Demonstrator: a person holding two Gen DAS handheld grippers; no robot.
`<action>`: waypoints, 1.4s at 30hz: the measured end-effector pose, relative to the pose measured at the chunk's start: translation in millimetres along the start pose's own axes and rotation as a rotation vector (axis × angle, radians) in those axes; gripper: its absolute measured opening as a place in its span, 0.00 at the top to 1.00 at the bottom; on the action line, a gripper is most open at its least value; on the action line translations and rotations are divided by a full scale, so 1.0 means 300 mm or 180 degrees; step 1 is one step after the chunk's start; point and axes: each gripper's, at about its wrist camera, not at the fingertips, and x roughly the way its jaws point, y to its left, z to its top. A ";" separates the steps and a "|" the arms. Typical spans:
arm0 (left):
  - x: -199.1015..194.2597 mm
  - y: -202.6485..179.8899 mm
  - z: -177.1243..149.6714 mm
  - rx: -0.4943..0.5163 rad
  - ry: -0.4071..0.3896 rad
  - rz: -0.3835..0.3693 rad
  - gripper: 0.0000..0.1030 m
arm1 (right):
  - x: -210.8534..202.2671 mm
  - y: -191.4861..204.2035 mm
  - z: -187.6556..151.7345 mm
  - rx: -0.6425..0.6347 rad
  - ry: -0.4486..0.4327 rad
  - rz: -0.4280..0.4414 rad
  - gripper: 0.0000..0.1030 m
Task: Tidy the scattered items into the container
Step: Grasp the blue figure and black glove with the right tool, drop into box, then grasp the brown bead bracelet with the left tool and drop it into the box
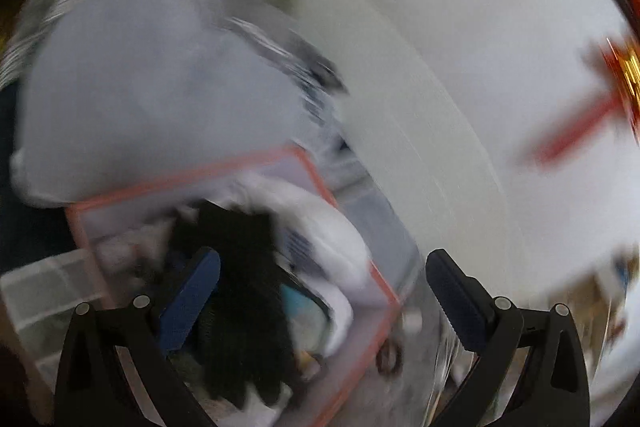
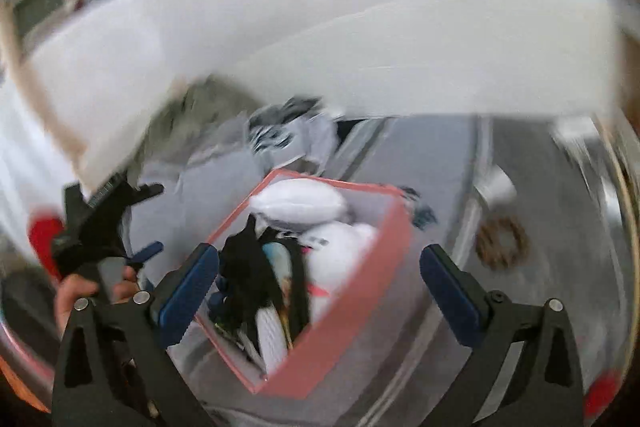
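1. Right gripper stands wide apart with nothing between its blue pads — released, tilted down over the container, which sits just ahead and below it.
2. Left gripper is spread wide too, empty, angled down at the same bin. In the right wrist view it shows off to the left, held up by a hand.
3. Straight ahead of both: the pink-rimmed clear container, already stuffed. That looks like why both grippers hang free above it — the load appears dropped in.
4. Inside, a black garment lies nearest the right gripper's left finger, a white bundle packs the far side, and another white piece sits to the right.
5. Beyond the container, a striped cloth and an olive-grey heap lie outside it, farther from the grippers — probably still to be tidied.
6. Everything is motion-blurred; finer detail I cannot tell.
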 end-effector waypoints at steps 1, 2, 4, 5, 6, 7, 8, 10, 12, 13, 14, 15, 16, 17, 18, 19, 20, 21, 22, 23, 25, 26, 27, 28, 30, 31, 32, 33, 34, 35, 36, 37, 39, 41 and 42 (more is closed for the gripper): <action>0.037 -0.057 -0.042 0.0166 0.0178 -0.0082 0.00 | -0.042 -0.069 -0.034 0.0189 -0.0064 -0.0007 0.01; 0.086 -0.123 -0.099 0.0344 0.0418 -0.0187 0.00 | -0.104 -0.153 -0.112 0.0469 -0.0129 -0.0040 0.01; 0.194 -0.256 -0.240 0.0683 0.0901 -0.0345 0.00 | -0.153 -0.292 -0.216 0.0897 -0.0143 -0.0051 0.01; 0.254 -0.319 -0.321 0.0855 0.1127 -0.0367 0.00 | -0.158 -0.330 -0.256 0.1040 -0.0138 -0.0041 0.01; 0.318 -0.375 -0.400 0.0982 0.1346 -0.0385 0.00 | -0.164 -0.378 -0.305 0.1251 -0.0101 -0.0045 0.01; 0.375 -0.415 -0.467 0.1080 0.1518 -0.0376 0.00 | -0.162 -0.428 -0.349 0.1524 -0.0046 0.0001 0.01; 0.437 -0.456 -0.532 0.1193 0.1674 -0.0340 0.00 | -0.158 -0.472 -0.395 0.1849 0.0019 0.0172 0.01; 0.572 -0.529 -0.626 0.1357 0.1827 -0.0262 0.00 | -0.128 -0.521 -0.450 0.2256 0.0213 0.0591 0.05; 0.694 -0.567 -0.659 0.1377 0.1795 -0.0054 0.00 | -0.117 -0.510 -0.466 0.2132 0.0354 0.0576 0.06; 0.755 -0.570 -0.674 0.1360 0.1755 0.0038 0.01 | -0.117 -0.493 -0.465 0.1979 0.0415 0.0474 0.06; 0.829 -0.571 -0.680 0.1341 0.1727 0.0124 0.04 | -0.124 -0.461 -0.467 0.1774 0.0498 0.0394 0.06; 0.901 -0.578 -0.692 0.1371 0.1710 0.0248 0.11 | -0.120 -0.443 -0.464 0.1669 0.0554 0.0393 0.07; 0.980 -0.584 -0.707 0.1439 0.1707 0.0382 0.12 | -0.117 -0.426 -0.462 0.1581 0.0620 0.0461 0.10; 1.036 -0.580 -0.719 0.1489 0.1695 0.0469 0.12 | -0.116 -0.412 -0.484 0.1536 0.0672 0.0542 0.11; 1.103 -0.579 -0.738 0.1556 0.1681 0.0552 0.12 | -0.111 -0.404 -0.488 0.1489 0.0734 0.0611 0.13; 1.169 -0.573 -0.768 0.1651 0.1710 0.0638 0.12 | -0.106 -0.396 -0.493 0.1441 0.0798 0.0651 0.13; 1.199 -0.572 -0.794 0.1794 0.1648 0.0735 0.13 | -0.101 -0.388 -0.500 0.1389 0.0866 0.0667 0.14; 1.203 -0.596 -0.821 0.2083 0.1417 0.0834 0.33 | -0.092 -0.389 -0.501 0.1353 0.0916 0.0671 0.14; 1.201 -0.621 -0.848 0.2305 0.1322 0.0940 0.73 | -0.089 -0.387 -0.507 0.1327 0.0977 0.0674 0.15; 1.185 -0.640 -0.853 0.2380 0.1295 0.0904 0.81 | -0.089 -0.395 -0.510 0.1321 0.1034 0.0695 0.15; 1.143 -0.647 -0.823 0.2166 0.1470 0.0619 0.81 | -0.109 -0.435 -0.519 0.1378 0.1015 0.0670 0.15; 1.098 -0.656 -0.797 0.2099 0.1403 0.0529 0.81 | -0.119 -0.458 -0.515 0.1408 0.0977 0.0638 0.15; 1.036 -0.673 -0.767 0.2108 0.1302 0.0444 0.81 | -0.134 -0.476 -0.510 0.1437 0.0927 0.0596 0.15; 0.987 -0.689 -0.745 0.2147 0.1267 0.0380 0.81 | -0.137 -0.500 -0.504 0.1468 0.0877 0.0541 0.15; 0.846 -0.721 -0.684 0.2293 0.1110 0.0268 0.81 | -0.153 -0.536 -0.497 0.1558 0.0787 0.0435 0.15; 0.758 -0.731 -0.646 0.2372 0.1003 0.0211 0.81 | -0.161 -0.548 -0.495 0.1599 0.0749 0.0395 0.15; 0.652 -0.733 -0.592 0.2430 0.0862 0.0156 0.81 | -0.167 -0.546 -0.499 0.1621 0.0726 0.0357 0.15; 0.583 -0.733 -0.548 0.2462 0.0769 0.0135 0.81 | -0.168 -0.546 -0.495 0.1624 0.0712 0.0334 0.15; 0.514 -0.728 -0.505 0.2492 0.0695 0.0106 0.81 | -0.168 -0.542 -0.494 0.1606 0.0703 0.0301 0.15; 0.434 -0.716 -0.452 0.2506 0.0617 0.0073 0.81 | -0.161 -0.530 -0.499 0.1588 0.0702 0.0272 0.15; 0.345 -0.692 -0.391 0.2503 0.0536 0.0051 0.81 | -0.157 -0.518 -0.501 0.1559 0.0699 0.0229 0.15; 0.288 -0.677 -0.340 0.2495 0.0463 0.0053 0.81 | -0.149 -0.507 -0.501 0.1537 0.0703 0.0209 0.15; 0.156 -0.637 -0.258 0.2510 0.0328 0.0089 0.81 | -0.152 -0.482 -0.505 0.1513 0.0710 0.0204 0.15; 0.066 -0.587 -0.207 0.2664 0.0325 0.0174 0.80 | -0.152 -0.459 -0.496 0.1470 0.0724 0.0226 0.15; 0.052 -0.570 -0.193 0.2685 0.0369 0.0224 0.80 | -0.144 -0.450 -0.497 0.1439 0.0733 0.0240 0.14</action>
